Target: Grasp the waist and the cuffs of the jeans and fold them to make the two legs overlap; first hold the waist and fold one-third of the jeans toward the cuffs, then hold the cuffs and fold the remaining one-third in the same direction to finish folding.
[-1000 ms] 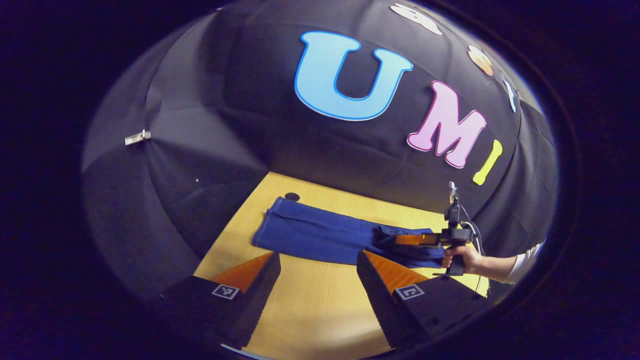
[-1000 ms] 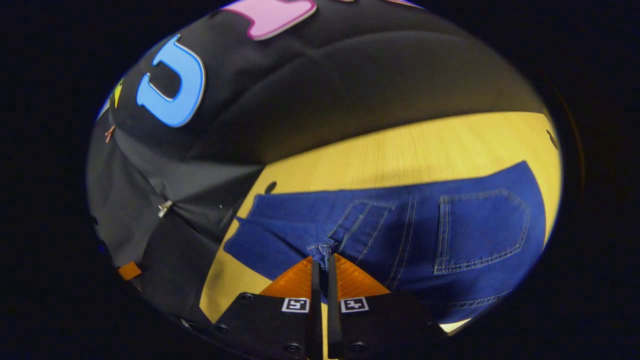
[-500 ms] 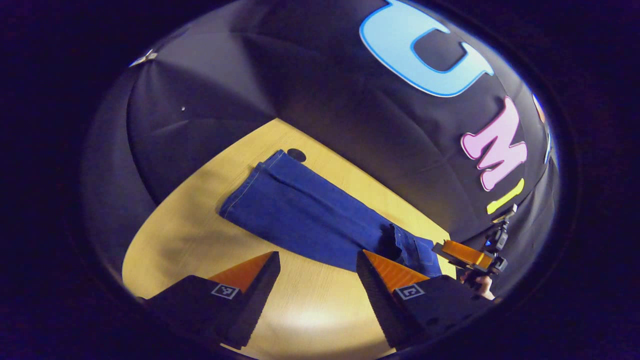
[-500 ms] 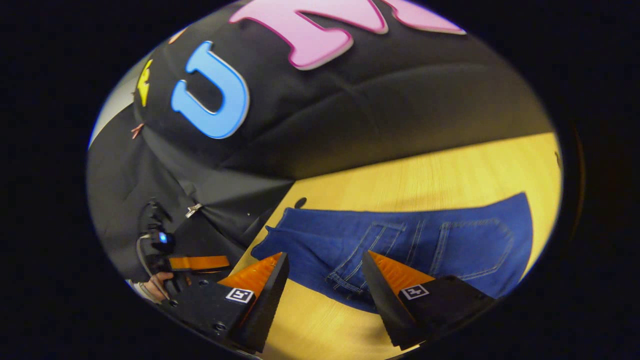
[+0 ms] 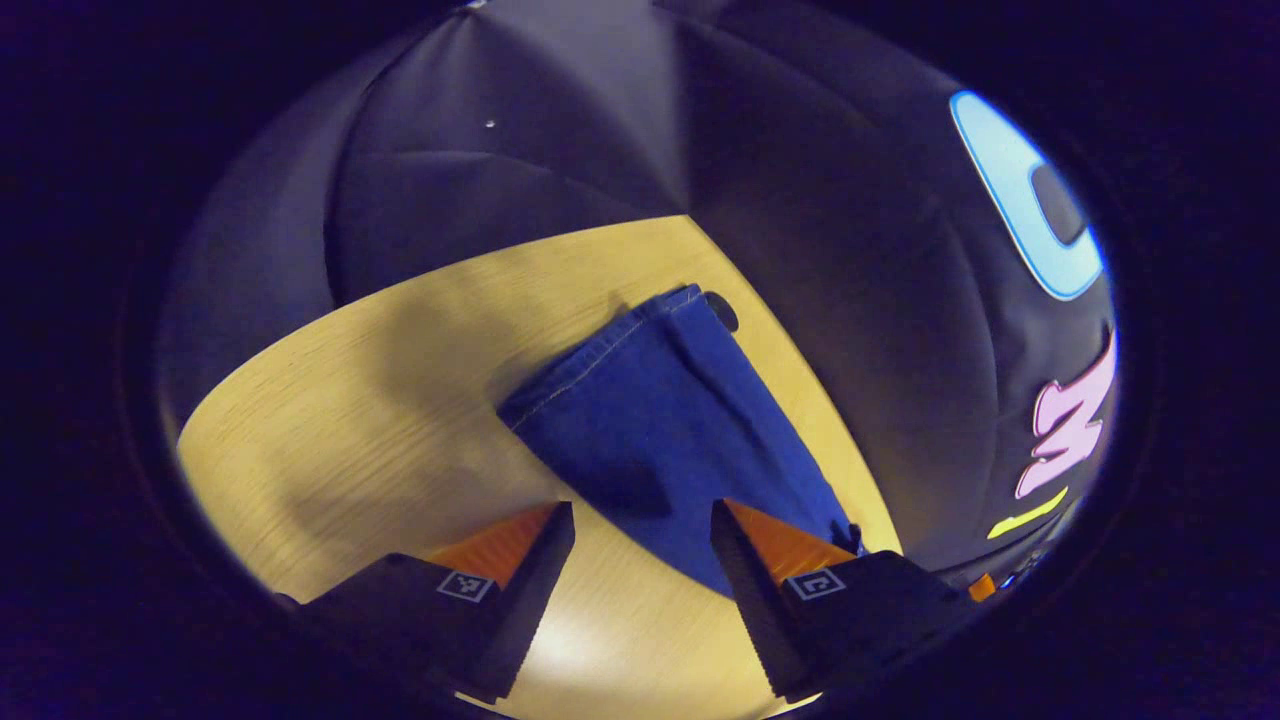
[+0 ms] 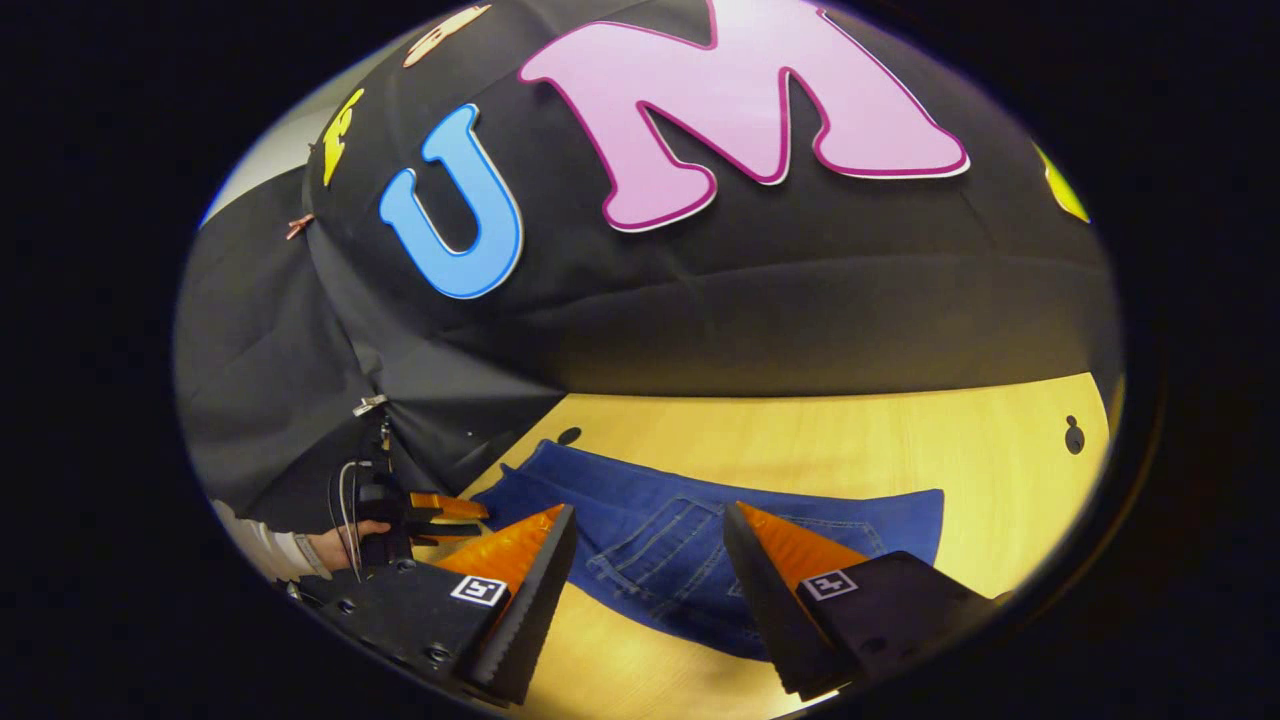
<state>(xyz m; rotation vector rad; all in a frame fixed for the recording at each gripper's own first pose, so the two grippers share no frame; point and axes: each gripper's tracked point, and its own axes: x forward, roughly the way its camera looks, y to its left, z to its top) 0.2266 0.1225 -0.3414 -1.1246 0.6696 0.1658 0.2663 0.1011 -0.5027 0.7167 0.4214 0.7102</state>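
The blue jeans (image 5: 660, 420) lie flat on the yellow wooden table (image 5: 350, 400), legs stacked, with the stitched cuff end (image 5: 600, 350) at the far side in the left gripper view. My left gripper (image 5: 640, 545) is open just above the near edge of the legs, holding nothing. In the right gripper view the jeans (image 6: 700, 525) show their waist part with pocket stitching. My right gripper (image 6: 648, 545) is open above them, lifted off the denim. The left gripper (image 6: 445, 508) with the hand holding it appears at the left of that view, near the cuff end.
The black cloth wall closes the table's far side and corner in both views. A small dark hole (image 5: 722, 310) sits in the table beside the cuffs, another hole (image 6: 1073, 437) at the right. Bare table (image 6: 800, 440) lies behind the jeans.
My right gripper let go of the jeans' edge, opened and pulled up and back. My left gripper swung left toward the cuff end, which now lies straight ahead of it.
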